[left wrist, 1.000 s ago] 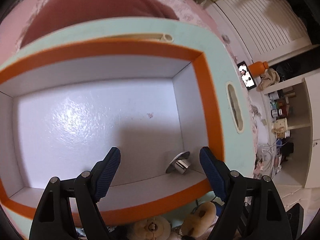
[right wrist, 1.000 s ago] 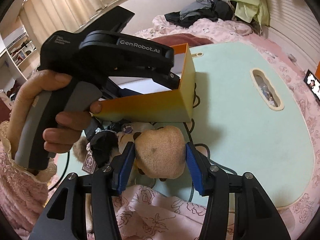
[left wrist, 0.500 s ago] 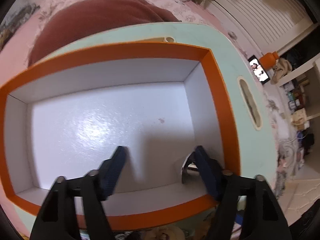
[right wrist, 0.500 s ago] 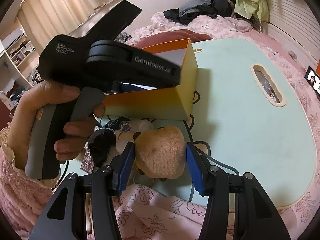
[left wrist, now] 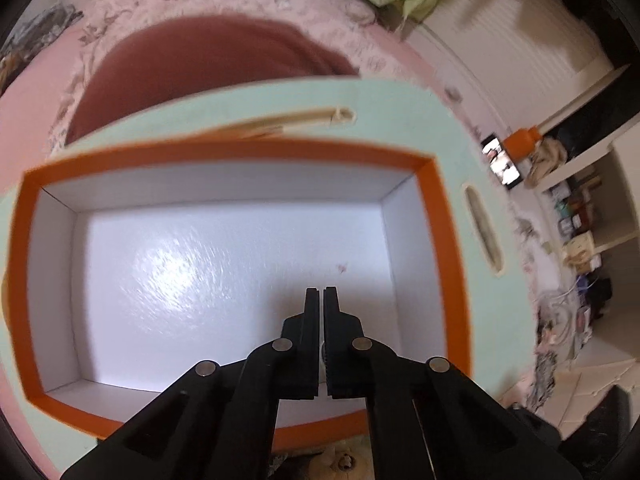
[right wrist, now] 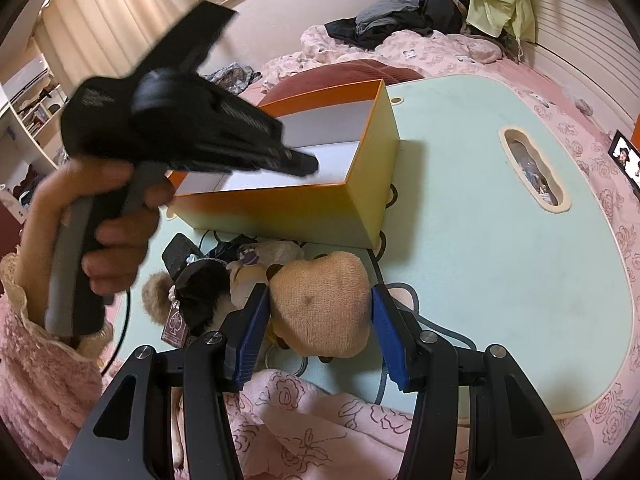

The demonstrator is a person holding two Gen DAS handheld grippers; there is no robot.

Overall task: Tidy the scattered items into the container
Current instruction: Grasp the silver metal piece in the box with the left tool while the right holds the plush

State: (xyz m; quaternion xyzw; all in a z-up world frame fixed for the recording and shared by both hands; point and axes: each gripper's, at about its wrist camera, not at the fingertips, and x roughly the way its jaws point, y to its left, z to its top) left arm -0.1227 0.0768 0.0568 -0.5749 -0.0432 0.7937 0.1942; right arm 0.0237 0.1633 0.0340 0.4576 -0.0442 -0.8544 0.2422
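The box (left wrist: 434, 216) is orange on its rim and white inside, and it sits on a pale green table (right wrist: 500, 248). It lies right under the left gripper (left wrist: 321, 294), which points down into it. That gripper's two fingers have just snapped together, and nothing is between them. The white floor of the box looks bare where it shows; the black fingers hide the near part.

In the right wrist view the left hand (right wrist: 100, 216) grips the handle of the left gripper (right wrist: 308, 166), and its tip hangs over the box (right wrist: 320, 216). A fluffy pink sleeve (right wrist: 36, 364) covers the wrist.

The right gripper (right wrist: 316, 320) is low and close to the near edge of the table. Its blue pads sit one on each side of a tan plush toy (right wrist: 324, 304). The left pad touches the toy. I cannot tell if the right pad presses on it. Just left of this gripper lies a heap of other small plush toys (right wrist: 212, 284), with a card tag (right wrist: 174, 326) and a black cable (right wrist: 120, 336). The box is just past the toys, up ahead of the gripper. A pink flowery blanket (right wrist: 296, 408) is under its fingers.
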